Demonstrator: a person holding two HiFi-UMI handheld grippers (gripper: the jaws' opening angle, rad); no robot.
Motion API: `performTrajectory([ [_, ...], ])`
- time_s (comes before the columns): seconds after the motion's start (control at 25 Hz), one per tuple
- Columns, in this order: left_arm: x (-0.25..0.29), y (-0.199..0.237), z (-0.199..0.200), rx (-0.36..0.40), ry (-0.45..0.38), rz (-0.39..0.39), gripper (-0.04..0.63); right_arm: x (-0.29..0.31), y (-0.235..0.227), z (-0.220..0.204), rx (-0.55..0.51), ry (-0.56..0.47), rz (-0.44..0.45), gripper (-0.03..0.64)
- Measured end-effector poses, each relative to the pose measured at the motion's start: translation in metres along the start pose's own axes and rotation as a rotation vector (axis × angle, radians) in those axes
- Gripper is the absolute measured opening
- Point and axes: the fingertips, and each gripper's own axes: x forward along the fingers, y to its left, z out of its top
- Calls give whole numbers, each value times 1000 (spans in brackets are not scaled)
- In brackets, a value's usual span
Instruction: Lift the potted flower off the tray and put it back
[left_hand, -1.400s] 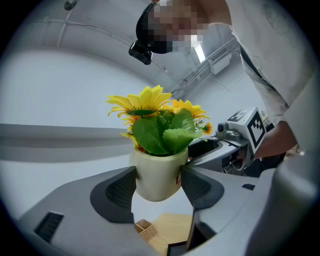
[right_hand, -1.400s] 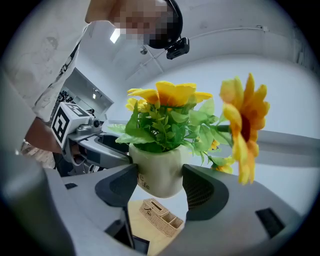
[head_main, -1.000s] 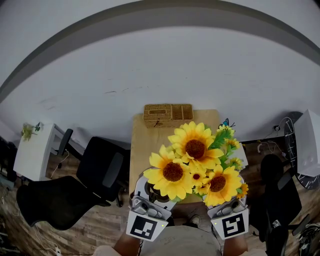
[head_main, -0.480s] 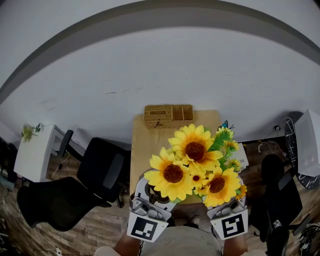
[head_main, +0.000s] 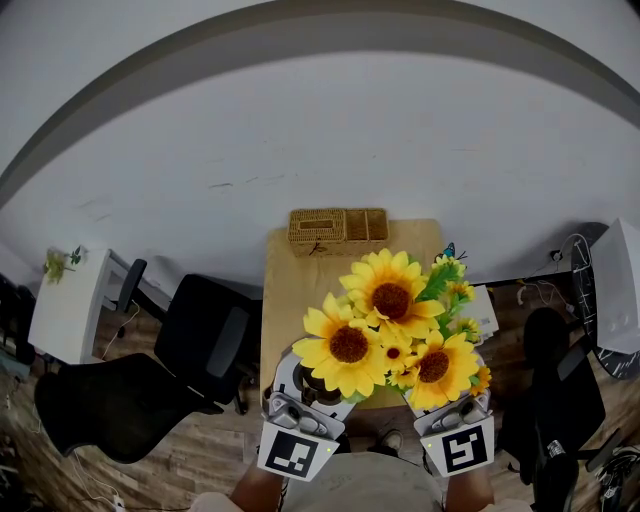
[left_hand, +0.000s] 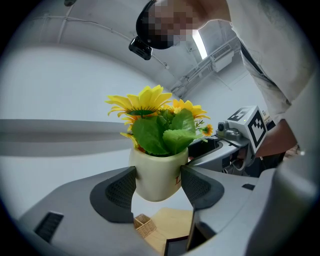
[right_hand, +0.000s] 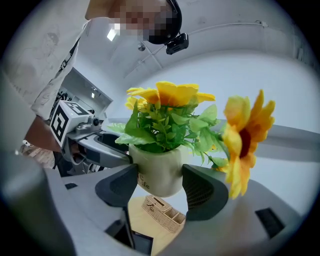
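Above wooden table, smooth rounded cream pot hangs.

A: Light?
B: Bright, even, indoor. Ceiling strip light glares white in left gripper view. Shadows soft, faint.
A: Distortion?
B: Heavy fisheye, all views. Straight edges bow into arcs in head view; gripper views go black at corners.
A: Focus?
B: Sharp on the potted flower mid-frame. Big sunflower at right of right gripper view is soft, close foreground blurry.
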Motion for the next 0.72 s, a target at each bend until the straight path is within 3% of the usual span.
performTrajectory([
  [0.72, 5, -5, -48, -72, 72, -7, 270, 12, 12, -44, 41, 69, 29, 296],
])
